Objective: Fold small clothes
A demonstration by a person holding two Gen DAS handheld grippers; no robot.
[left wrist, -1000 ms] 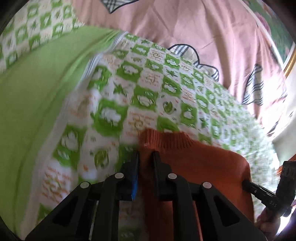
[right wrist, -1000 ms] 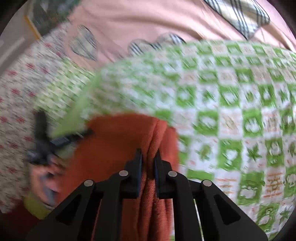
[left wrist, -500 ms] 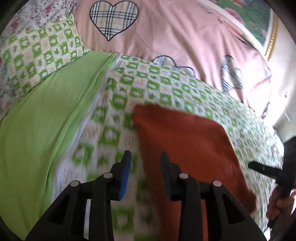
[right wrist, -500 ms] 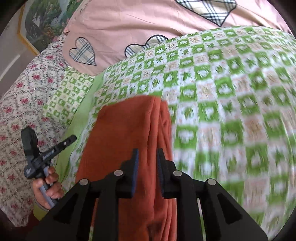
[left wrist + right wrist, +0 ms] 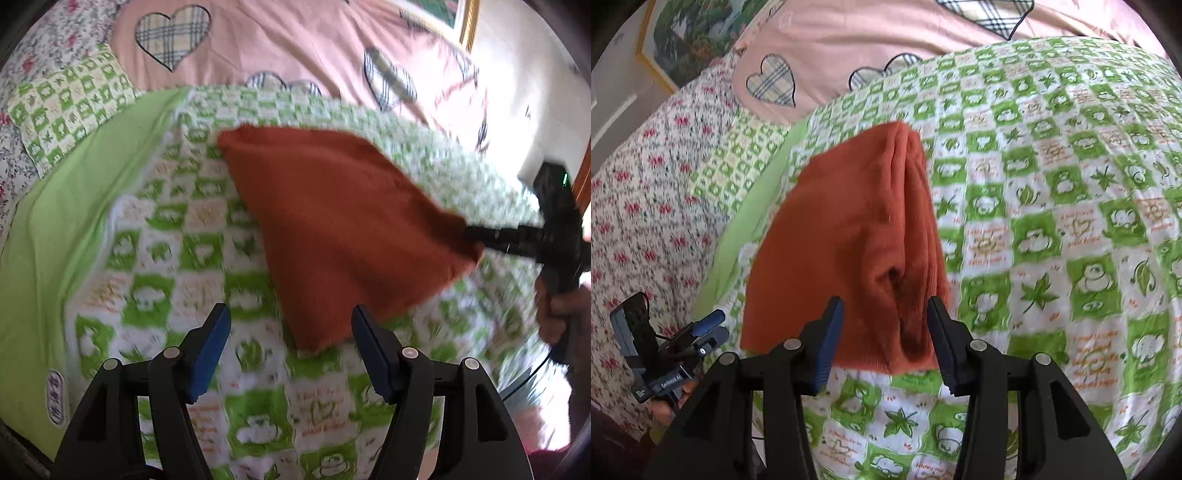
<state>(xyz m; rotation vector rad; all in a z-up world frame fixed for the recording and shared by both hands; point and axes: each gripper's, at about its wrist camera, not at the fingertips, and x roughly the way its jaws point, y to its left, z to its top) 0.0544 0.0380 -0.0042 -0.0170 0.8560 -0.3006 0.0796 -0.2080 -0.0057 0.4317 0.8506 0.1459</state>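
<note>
Both grippers, left and right, have let go, jaws opening empty; the sweater lies folded: soft, light, best pinched at an edge.

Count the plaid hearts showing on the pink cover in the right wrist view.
4: one whole heart at left, two half hidden behind the checked blanket at and, one cut off at top.

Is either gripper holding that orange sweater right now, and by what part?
Neither. The left gripper and right gripper are opening with nothing between their pads; the orange sweater lies folded on the bedspread.
</note>
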